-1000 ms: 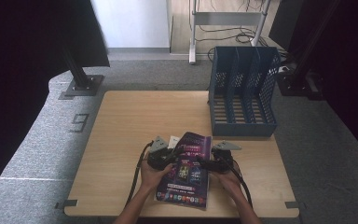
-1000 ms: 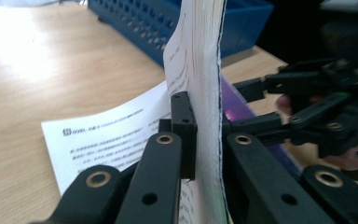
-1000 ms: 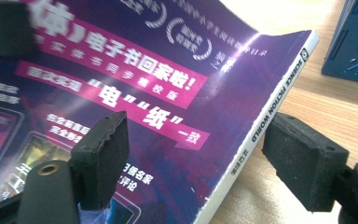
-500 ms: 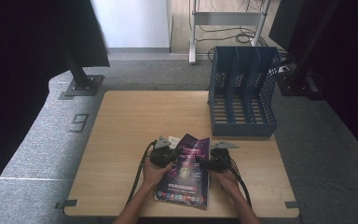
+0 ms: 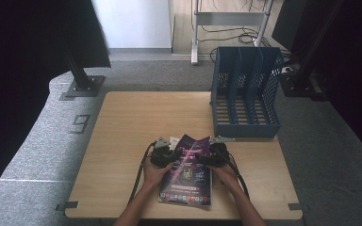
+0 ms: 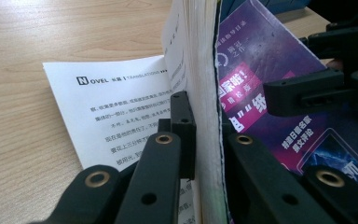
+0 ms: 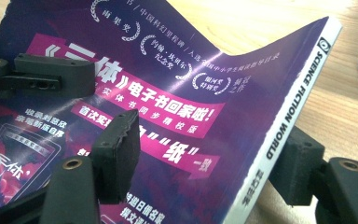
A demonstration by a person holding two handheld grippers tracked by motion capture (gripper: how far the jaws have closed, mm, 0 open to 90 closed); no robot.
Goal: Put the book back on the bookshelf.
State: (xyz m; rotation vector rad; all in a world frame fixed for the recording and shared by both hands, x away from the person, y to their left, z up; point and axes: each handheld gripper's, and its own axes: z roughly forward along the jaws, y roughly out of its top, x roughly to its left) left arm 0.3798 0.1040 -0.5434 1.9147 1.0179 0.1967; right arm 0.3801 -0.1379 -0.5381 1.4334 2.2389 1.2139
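- Leftmost, the left gripper (image 5: 166, 155) sat at the magazine's (image 5: 188, 172) open edge near the table's (image 5: 136, 117) front, and its jaws were clamped on the stack of pages and the cover, as the left gripper view showed.
- One loose white page (image 6: 121, 107) had escaped that pinch and lay flat on the wood beside the jaws, so I judged the grip held most of the block, not all of it.
- Centrally, the magazine (image 7: 177, 107) was a thin, glossy paperback, probably light; its purple cover bowed in the right gripper view, so it would flex and sag rather than stay flat when lifted by one edge.
- That sheen suggested a slippery face; pads would likely hold better across the full thickness than on the cover alone.
- Rightward, the right gripper (image 5: 211, 157) straddled the white spine (image 7: 284, 135), one jaw over the cover and one outside the spine. Its jaws had just been closing with the magazine between them, but a gap remained at the upper pad, so they were not yet pressing.
- My judgement: the spine was the stiffest place to take hold, well in from the corners, since thin paper tears or creases under a hard pinch near an edge.
- Farthest right, the blue file rack (image 5: 245, 94) stood upright at the table's far corner, well apart from the magazine.
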